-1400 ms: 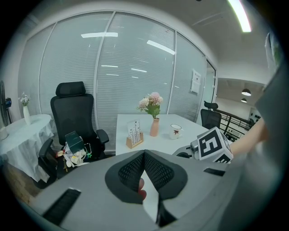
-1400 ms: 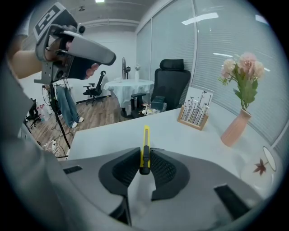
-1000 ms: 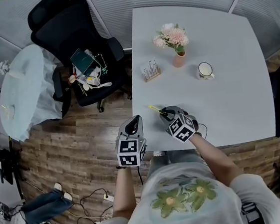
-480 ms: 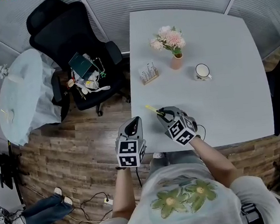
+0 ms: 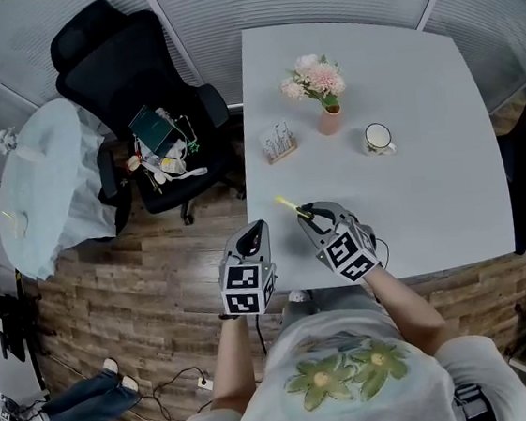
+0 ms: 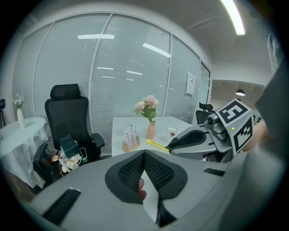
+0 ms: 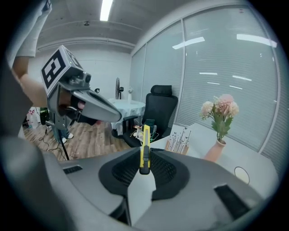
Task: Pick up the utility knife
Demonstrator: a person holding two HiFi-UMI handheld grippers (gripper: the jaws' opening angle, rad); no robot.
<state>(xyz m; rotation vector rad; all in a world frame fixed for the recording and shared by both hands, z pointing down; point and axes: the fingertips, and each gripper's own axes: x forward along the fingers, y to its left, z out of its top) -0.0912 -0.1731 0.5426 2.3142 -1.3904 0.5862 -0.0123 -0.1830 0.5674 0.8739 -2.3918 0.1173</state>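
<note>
The utility knife (image 5: 288, 206) is yellow and slim. My right gripper (image 5: 311, 215) is shut on it above the near left part of the white table (image 5: 428, 167). In the right gripper view the knife (image 7: 145, 145) stands between the pads and sticks out forward past the right gripper (image 7: 144, 158). From the left gripper view, the knife (image 6: 156, 144) pokes out of the right gripper (image 6: 174, 145). My left gripper (image 5: 254, 228) hangs off the table's near left corner over the wooden floor. Its jaws are shut (image 6: 144, 155) with nothing between them.
On the table stand a pink vase of flowers (image 5: 322, 90), a white cup (image 5: 377, 137) and a small wooden holder (image 5: 280, 142). A black office chair (image 5: 150, 86) loaded with clutter stands left of the table. A round cloth-covered table (image 5: 47, 182) is farther left.
My right gripper has risen off the table with the utility knife in it. The left gripper has kept still.
</note>
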